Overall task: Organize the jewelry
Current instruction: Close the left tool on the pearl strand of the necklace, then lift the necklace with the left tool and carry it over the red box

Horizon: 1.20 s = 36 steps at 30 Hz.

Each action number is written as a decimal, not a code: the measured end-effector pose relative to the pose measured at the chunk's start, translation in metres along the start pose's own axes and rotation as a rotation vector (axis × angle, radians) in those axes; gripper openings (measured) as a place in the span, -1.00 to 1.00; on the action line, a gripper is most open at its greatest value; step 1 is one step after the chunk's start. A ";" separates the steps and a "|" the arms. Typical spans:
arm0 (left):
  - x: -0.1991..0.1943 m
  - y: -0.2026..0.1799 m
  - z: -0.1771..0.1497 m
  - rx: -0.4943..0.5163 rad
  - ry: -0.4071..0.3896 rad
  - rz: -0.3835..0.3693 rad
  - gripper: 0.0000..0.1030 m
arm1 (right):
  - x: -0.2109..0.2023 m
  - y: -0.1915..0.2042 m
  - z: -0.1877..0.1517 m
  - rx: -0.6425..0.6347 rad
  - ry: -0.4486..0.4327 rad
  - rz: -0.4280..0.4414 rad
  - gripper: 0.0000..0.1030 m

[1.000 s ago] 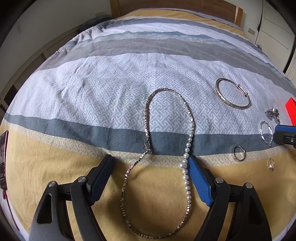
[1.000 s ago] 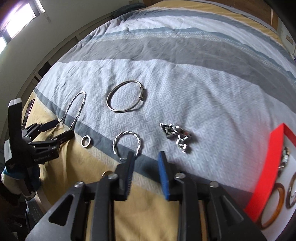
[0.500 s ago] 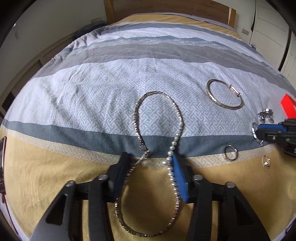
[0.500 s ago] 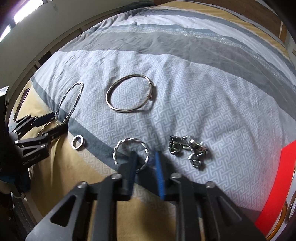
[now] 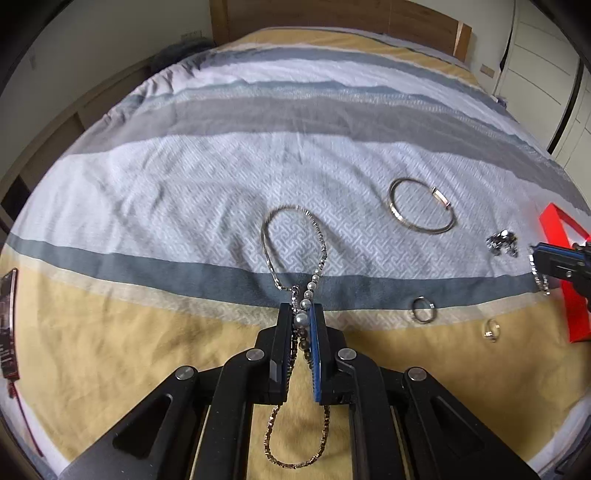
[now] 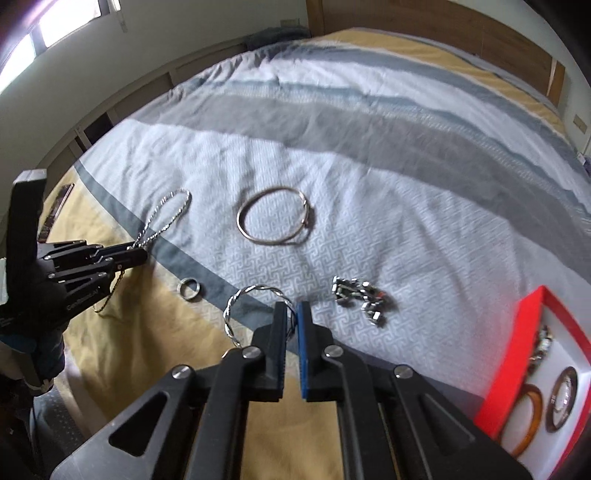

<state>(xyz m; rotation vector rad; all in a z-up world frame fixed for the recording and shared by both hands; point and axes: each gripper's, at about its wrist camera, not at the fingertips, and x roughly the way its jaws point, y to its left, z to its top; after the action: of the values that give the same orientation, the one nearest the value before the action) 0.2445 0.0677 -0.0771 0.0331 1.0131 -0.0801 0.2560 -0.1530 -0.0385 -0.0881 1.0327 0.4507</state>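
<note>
My left gripper (image 5: 300,314) is shut on a long silver necklace with pearl beads (image 5: 293,236), pinching both strands together on the striped bedspread. My right gripper (image 6: 291,314) is shut on a twisted silver bangle (image 6: 236,314). In the left wrist view the right gripper (image 5: 546,256) shows at the right edge with that bangle (image 5: 541,280). In the right wrist view the left gripper (image 6: 136,254) shows at the left, holding the necklace (image 6: 170,210). A red-rimmed jewelry box (image 6: 532,332) at the lower right holds an amber bangle (image 6: 528,421) and other pieces.
On the bedspread lie a thin metal bangle (image 6: 275,218), a chunky silver chain bracelet (image 6: 360,299), a plain ring (image 6: 190,288) and a small stone ring (image 5: 491,329). A dark phone-like object (image 5: 8,321) lies at the bed's left edge. A wooden headboard (image 5: 332,22) stands beyond.
Both grippers have closed: the left one onto the necklace's two strands, drawing them together, the right one onto the twisted bangle. Both views have pulled back a little.
</note>
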 end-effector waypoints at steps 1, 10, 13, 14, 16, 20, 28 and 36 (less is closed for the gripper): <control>-0.007 -0.001 0.001 0.001 -0.009 0.004 -0.83 | -0.007 0.000 -0.001 0.001 -0.009 -0.003 -0.90; -0.081 -0.011 0.010 0.011 -0.116 0.032 -0.83 | -0.089 -0.001 -0.015 0.025 -0.107 -0.030 -0.90; -0.109 -0.020 0.011 0.019 -0.156 0.035 -0.83 | -0.118 -0.001 -0.022 0.034 -0.144 -0.043 -0.90; -0.114 -0.021 0.011 0.021 -0.164 0.035 -0.83 | -0.124 -0.002 -0.024 0.035 -0.153 -0.047 -0.90; -0.133 -0.030 0.011 0.026 -0.192 0.033 -0.83 | -0.144 -0.005 -0.030 0.040 -0.178 -0.058 -0.90; -0.163 -0.048 0.011 0.040 -0.235 0.021 -0.83 | -0.185 -0.011 -0.046 0.052 -0.231 -0.083 -0.90; -0.204 -0.105 0.010 0.100 -0.293 -0.024 -0.83 | -0.249 -0.032 -0.075 0.093 -0.316 -0.132 -0.90; -0.230 -0.184 0.013 0.182 -0.332 -0.092 -0.83 | -0.300 -0.073 -0.107 0.150 -0.381 -0.185 -0.90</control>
<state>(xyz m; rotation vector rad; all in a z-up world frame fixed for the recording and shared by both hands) 0.1190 -0.1049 0.1268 0.1355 0.6732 -0.2538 0.0701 -0.3446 0.1496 0.0358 0.6728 0.2093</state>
